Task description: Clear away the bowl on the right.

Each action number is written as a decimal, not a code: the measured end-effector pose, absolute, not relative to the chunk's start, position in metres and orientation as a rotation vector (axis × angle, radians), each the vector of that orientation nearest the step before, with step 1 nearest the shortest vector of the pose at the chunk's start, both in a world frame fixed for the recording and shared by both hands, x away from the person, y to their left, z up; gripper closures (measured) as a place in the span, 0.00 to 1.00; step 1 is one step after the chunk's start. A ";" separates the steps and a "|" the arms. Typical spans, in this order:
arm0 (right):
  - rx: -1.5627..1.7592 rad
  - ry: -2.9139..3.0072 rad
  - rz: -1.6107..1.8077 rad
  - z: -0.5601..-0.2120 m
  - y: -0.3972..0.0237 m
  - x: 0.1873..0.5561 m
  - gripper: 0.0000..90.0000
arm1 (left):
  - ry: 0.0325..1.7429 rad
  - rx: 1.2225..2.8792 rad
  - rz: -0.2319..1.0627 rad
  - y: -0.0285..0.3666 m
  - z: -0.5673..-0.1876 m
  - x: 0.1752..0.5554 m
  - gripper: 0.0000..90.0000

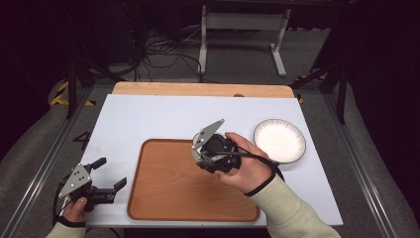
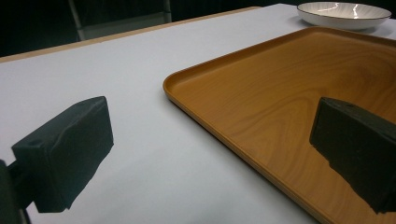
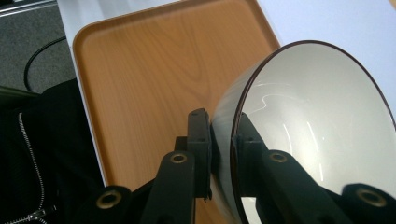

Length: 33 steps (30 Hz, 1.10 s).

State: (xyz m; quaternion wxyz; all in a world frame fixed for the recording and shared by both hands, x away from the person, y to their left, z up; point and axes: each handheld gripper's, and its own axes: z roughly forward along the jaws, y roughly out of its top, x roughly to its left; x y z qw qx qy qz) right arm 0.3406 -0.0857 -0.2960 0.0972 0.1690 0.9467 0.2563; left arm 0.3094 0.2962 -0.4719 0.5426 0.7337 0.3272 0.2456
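Pinching the bowl (image 3: 308, 126) by its rim with the right tongs (image 3: 222, 128): one jaw outside the wall, one inside, squeezed narrow on the thin edge. Firm grip, by the look of it. Holding it tipped on its side, hollow facing away from the wooden tray (image 3: 154, 70) spread out beyond and below the jaw tips. No sign of the bowl touching the wood; apparently in the air.

Over on the other side, resting the left tongs (image 1: 111, 172) on the white table (image 1: 148, 114) with jaws spread wide and nothing between them. Just past the right-hand jaw in the left gripper view, the tray's edge (image 2: 219, 135); far ahead of both jaws, the ribbed plate (image 2: 343, 11).

Judging progress now: pickup done, carry probably under way, set-down to come. Looks like a move of the bowl onto the tray, so what's left is levelling it, lowering it flat onto the wood and opening the jaws. Possibly the plate next, sitting untouched on the table behind the right tongs (image 1: 207, 154), well apart from the left ones.
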 end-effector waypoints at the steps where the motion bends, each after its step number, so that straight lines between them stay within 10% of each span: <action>1: 0.490 2.807 0.759 -0.297 -0.082 0.340 0.90 | 0.777 1.742 0.582 0.296 -0.472 0.309 0.00; 33: 0.437 2.868 0.688 -0.345 -0.046 0.348 0.88 | 0.778 1.738 0.578 0.296 -0.472 0.310 0.00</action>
